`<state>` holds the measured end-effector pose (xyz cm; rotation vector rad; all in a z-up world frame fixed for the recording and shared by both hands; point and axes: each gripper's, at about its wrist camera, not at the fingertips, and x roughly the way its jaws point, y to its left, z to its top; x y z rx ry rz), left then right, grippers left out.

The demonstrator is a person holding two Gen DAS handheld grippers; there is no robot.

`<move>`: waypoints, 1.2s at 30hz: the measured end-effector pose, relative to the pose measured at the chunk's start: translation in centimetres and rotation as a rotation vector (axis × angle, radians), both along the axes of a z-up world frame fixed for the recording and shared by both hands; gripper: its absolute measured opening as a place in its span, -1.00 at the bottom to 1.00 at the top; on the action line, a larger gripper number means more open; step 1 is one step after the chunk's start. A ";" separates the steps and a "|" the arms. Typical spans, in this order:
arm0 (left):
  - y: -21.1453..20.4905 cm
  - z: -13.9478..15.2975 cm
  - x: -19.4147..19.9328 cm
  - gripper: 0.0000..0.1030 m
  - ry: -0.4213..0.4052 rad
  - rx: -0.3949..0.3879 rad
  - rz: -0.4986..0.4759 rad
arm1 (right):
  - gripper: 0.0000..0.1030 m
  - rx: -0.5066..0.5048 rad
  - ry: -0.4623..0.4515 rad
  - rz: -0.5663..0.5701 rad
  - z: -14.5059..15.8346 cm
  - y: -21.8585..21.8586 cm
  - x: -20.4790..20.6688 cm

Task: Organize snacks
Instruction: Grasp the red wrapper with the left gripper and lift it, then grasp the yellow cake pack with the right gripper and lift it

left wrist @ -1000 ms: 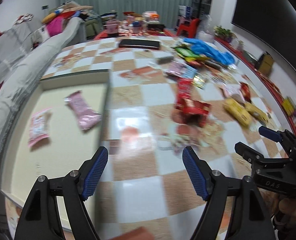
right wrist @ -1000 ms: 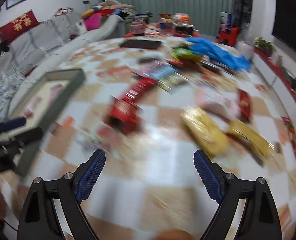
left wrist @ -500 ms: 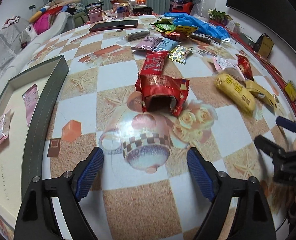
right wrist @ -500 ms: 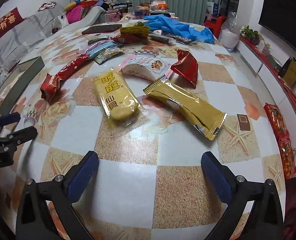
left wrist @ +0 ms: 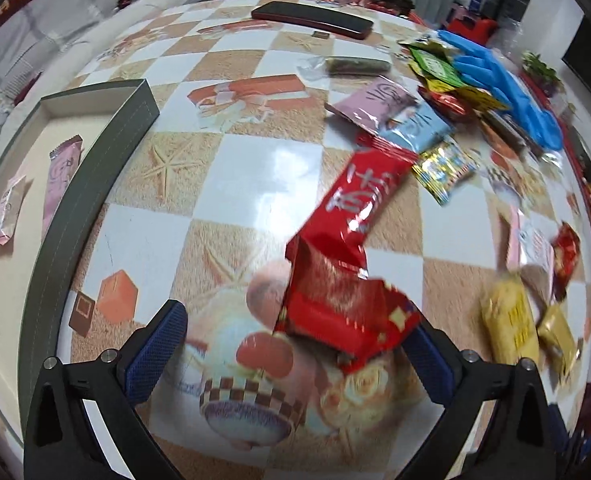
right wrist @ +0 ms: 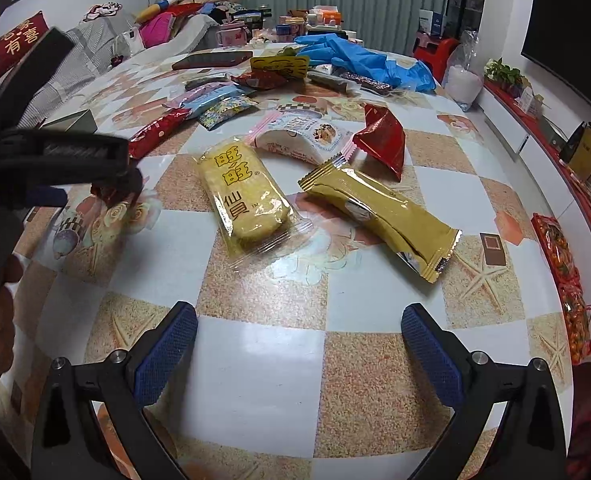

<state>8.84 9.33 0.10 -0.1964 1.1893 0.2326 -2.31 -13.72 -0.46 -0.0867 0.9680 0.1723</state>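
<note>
The left gripper is held steeply down over the checked table, and its jaws are opening, already spread wide; the torn end of a red pack lies between them, close against the right pad, though whether that pad touches it cannot be told, and nothing is gripped. A second, long red packet is seen just beyond, overlapping the first. To the left, a grey-walled tray is set on the table with two pink packets lying inside it. Farther back, pink, pale blue and gold-green packets are spread near a blue glove, and a dark flat case lies at the far side; the yellow snacks at the right edge of this view are blurred. The right gripper is held over bare table with its jaws fully spread and nothing between them. Ahead of it a yellow rice-cracker pack and a long gold bar are laid side by side, slightly apart. Behind them a white cookie pack and a small red packet are seen, the red one touching the white pack's end. In the right wrist view the left gripper is seen at the left edge, low over the table.
</note>
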 end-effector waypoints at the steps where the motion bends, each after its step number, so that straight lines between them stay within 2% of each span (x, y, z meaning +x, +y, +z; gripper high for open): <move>1: 0.1 0.0 0.1 0.99 -0.007 0.000 0.006 | 1.00 0.000 0.000 0.001 0.0 0.0 0.0; 2: 0.1 0.1 0.1 0.89 -0.019 0.007 0.006 | 1.00 0.000 -0.001 0.002 0.0 0.0 0.0; 4: -0.2 0.8 -0.5 0.31 -0.078 0.036 -0.041 | 1.00 0.001 -0.001 0.004 0.0 0.0 0.0; 5: -0.4 1.0 -0.8 -0.12 -0.090 0.043 -0.072 | 1.00 0.002 -0.001 0.005 0.0 0.0 -0.1; 8: -0.1 1.1 -2.1 -0.13 -0.106 0.030 -0.132 | 1.00 0.004 -0.002 0.009 0.0 0.0 -0.1; 11: 0.8 1.1 -4.4 -0.14 -0.160 0.011 -0.184 | 1.00 0.004 -0.003 0.010 0.0 0.0 -0.1; 17: 1.5 0.7 -9.8 -0.13 -0.258 0.094 -0.343 | 1.00 0.004 -0.004 0.011 0.0 0.1 -0.2; 19: 1.8 0.7 -10.6 -0.13 -0.264 0.087 -0.370 | 1.00 0.005 -0.007 0.011 0.1 0.1 -0.2; 22: 2.2 0.7 -10.5 -0.11 -0.273 0.053 -0.364 | 0.99 0.045 -0.008 0.040 0.3 0.0 -0.2; 25: 1.6 0.7 -10.5 -0.10 -0.279 0.085 -0.364 | 0.73 0.098 -0.010 0.070 0.9 0.2 0.2; 30: 1.7 0.7 -10.5 -0.08 -0.278 0.061 -0.358 | 0.73 0.183 0.007 0.095 1.4 1.2 3.3; 34: 1.9 0.7 -10.5 -0.06 -0.278 0.063 -0.356 | 0.73 0.144 0.020 0.095 0.9 2.8 6.4; 36: 1.9 0.7 -10.5 -0.05 -0.278 0.065 -0.357 | 0.42 0.041 -0.009 0.110 0.8 4.4 7.2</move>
